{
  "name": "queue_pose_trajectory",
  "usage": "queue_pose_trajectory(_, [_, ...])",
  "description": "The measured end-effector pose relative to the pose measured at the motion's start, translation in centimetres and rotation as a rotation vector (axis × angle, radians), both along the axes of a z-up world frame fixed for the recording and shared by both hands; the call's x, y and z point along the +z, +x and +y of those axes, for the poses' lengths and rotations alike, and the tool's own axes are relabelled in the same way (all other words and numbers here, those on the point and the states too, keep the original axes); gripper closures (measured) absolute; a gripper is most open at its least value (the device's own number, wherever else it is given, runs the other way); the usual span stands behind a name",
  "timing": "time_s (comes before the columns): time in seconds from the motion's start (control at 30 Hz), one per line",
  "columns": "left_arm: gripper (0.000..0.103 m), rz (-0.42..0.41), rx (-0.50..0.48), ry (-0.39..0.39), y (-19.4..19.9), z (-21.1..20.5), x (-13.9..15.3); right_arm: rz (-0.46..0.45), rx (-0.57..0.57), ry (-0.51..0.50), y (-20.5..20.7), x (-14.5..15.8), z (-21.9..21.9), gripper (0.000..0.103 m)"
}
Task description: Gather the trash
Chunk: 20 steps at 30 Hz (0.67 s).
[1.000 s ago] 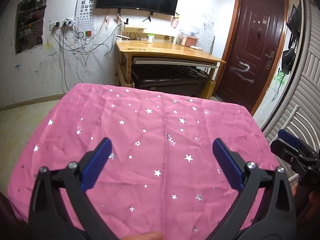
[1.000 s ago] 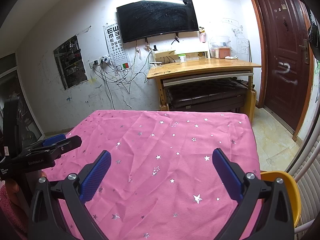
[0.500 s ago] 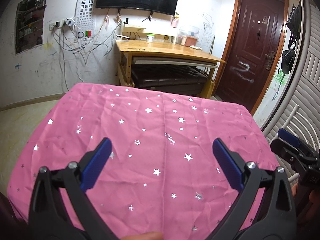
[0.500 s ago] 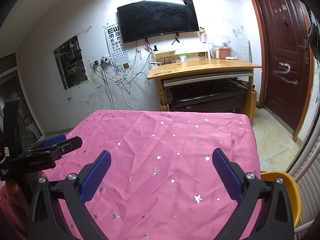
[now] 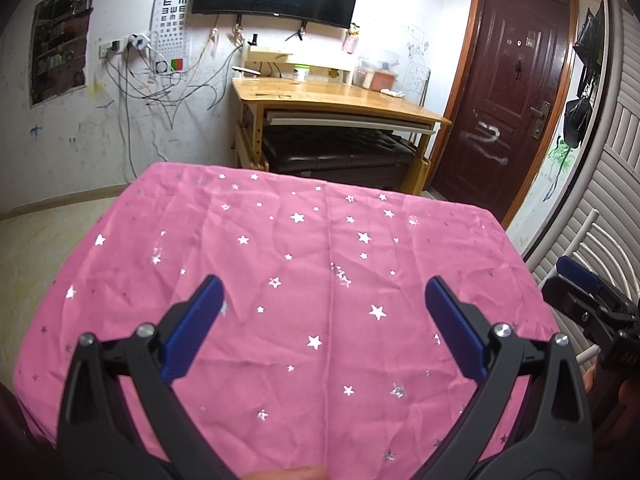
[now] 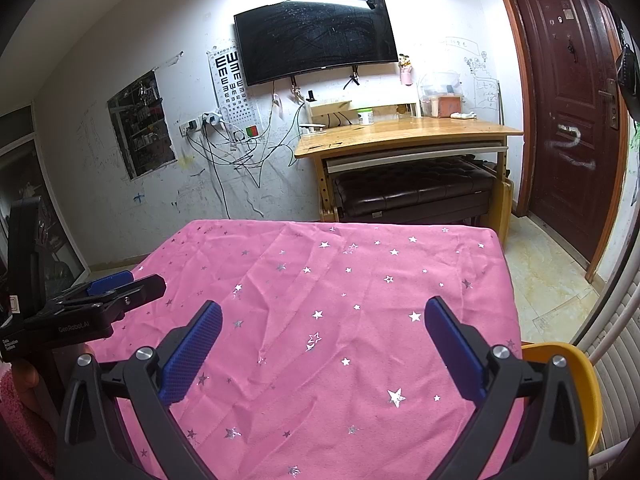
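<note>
Both pairs of jaws stand wide apart with nothing between them. The left gripper (image 5: 324, 320) and the right gripper (image 6: 322, 342) hover over the near edge of the desk, covered by a pink starred cloth (image 6: 340, 300). No trash shows on it. A yellow bin (image 6: 576, 384) sits beside its right edge.

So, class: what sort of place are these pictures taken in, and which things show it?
Probably a lived-in room at home: a wall-mounted television, a wooden desk and a front door, with a pink star-print tablecloth in front.
</note>
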State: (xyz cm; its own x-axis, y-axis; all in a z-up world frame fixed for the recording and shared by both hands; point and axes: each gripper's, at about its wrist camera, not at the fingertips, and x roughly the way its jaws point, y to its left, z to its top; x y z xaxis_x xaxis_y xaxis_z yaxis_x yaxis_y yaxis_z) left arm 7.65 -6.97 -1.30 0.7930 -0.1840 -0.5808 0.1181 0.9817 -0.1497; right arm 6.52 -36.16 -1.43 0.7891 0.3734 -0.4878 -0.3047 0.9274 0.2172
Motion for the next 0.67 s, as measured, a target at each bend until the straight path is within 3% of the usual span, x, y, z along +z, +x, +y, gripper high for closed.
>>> queue_pose_trajectory(0.67, [0.007,0.001,-0.006,0.001,-0.79,-0.53,-0.43,0.0,-0.001,-0.001,-0.02,0.03,0.0,0.008])
